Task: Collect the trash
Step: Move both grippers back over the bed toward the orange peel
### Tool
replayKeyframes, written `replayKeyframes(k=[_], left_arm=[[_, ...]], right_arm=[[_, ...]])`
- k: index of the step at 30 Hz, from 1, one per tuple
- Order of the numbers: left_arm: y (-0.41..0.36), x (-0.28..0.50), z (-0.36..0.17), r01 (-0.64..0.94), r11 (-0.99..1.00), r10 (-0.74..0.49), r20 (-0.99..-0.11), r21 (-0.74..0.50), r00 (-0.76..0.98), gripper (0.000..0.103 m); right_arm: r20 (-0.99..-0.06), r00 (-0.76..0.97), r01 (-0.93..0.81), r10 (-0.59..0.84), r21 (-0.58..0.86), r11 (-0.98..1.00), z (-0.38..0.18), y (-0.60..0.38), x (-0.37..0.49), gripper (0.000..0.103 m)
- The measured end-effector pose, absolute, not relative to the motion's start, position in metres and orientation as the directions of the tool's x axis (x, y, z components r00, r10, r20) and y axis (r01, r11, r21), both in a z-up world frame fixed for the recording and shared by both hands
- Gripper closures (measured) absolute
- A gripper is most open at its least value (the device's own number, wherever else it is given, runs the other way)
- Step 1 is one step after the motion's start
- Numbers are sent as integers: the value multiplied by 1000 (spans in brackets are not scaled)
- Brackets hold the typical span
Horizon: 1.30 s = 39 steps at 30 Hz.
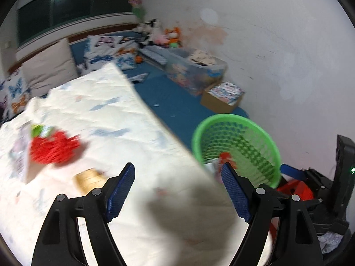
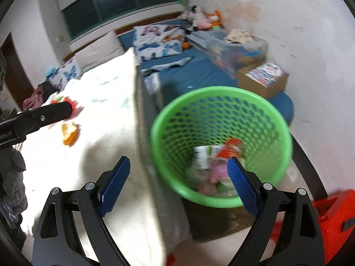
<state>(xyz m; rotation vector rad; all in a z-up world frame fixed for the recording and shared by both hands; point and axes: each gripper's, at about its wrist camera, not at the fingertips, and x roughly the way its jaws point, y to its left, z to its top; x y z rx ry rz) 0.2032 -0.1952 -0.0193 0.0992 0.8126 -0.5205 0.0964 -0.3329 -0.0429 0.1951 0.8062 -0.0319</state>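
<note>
Trash (image 2: pixel 218 155) lay in the basket (image 2: pixel 168 119); left hand-held gripper (image 1: pixel 177 196) and right hand-held gripper (image 2: pixel 178 187) gaped empty.

Items I cannot identify: blurred red scrap (image 1: pixel 54 147) on quilt (image 1: pixel 124 119); smeared wrappers inside green basket (image 2: pixel 261 102).

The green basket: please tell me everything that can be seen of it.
The green basket is a round bin of bright green plastic, as it looks, with a smooth rim and walls pierced by many small holes. It stands upright on the floor, close beside the edge of the white bed cover; whether they touch is unclear. Inside lies some trash: white, pink and red wrappers, blurred. Nothing grips it.
</note>
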Motion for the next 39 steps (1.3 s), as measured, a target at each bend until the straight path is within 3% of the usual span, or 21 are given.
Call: replayKeyframes(k=[17,39], left_arm=[[-27,196,-21,200,972,-228,-705,-123,672,26],[54,184,-31,63,990,-132,-704,-124,697,26]], right_arm=[[-725,654,-152,216,154,976,-39,-199,150,19],[-785,576,-228,228,113,967,-76,-127,209,26]])
